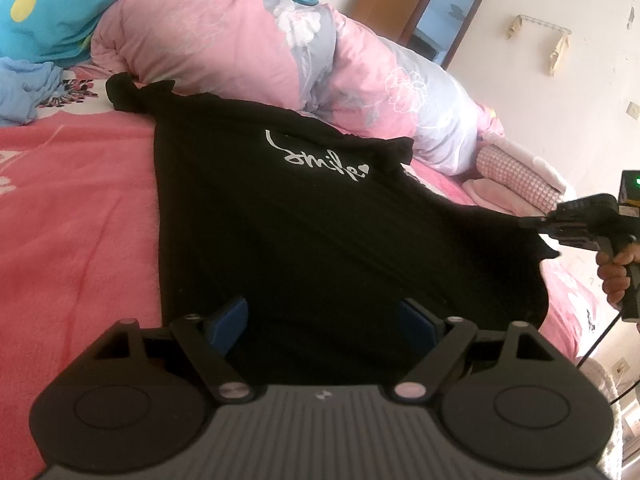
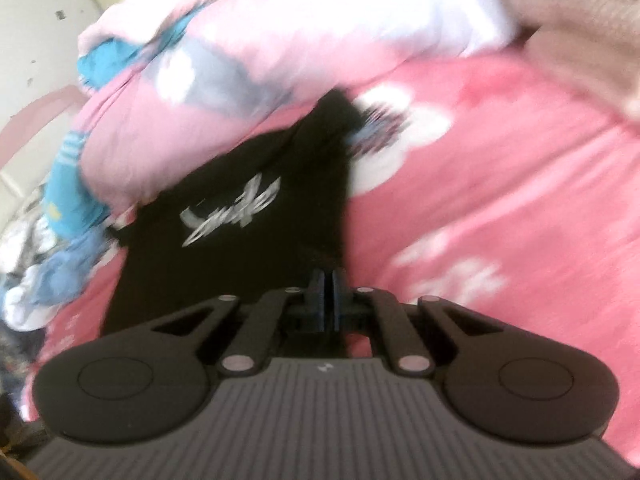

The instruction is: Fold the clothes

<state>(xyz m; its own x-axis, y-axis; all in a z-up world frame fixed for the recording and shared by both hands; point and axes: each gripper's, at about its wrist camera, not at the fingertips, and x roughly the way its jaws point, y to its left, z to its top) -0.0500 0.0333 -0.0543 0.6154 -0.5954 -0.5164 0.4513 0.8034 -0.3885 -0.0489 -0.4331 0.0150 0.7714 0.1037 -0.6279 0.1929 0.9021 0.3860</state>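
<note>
- Left tongs [image 1: 322,316] spread wide, blue pads on either side of the black shirt's near hem.
- Right tongs [image 2: 329,294] pressed together, pinching the shirt's edge and lifting it.
- Black shirt [image 1: 288,216] with white "smile" lettering lies on the pink bed [image 1: 76,200].
- Pink floral quilt [image 1: 224,40] is bunched beyond.

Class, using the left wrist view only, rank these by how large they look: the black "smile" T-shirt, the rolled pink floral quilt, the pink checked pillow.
1. Black "smile" T-shirt, though nearness inflates it.
2. Rolled pink floral quilt.
3. Pink checked pillow, clearly smallest.
</note>
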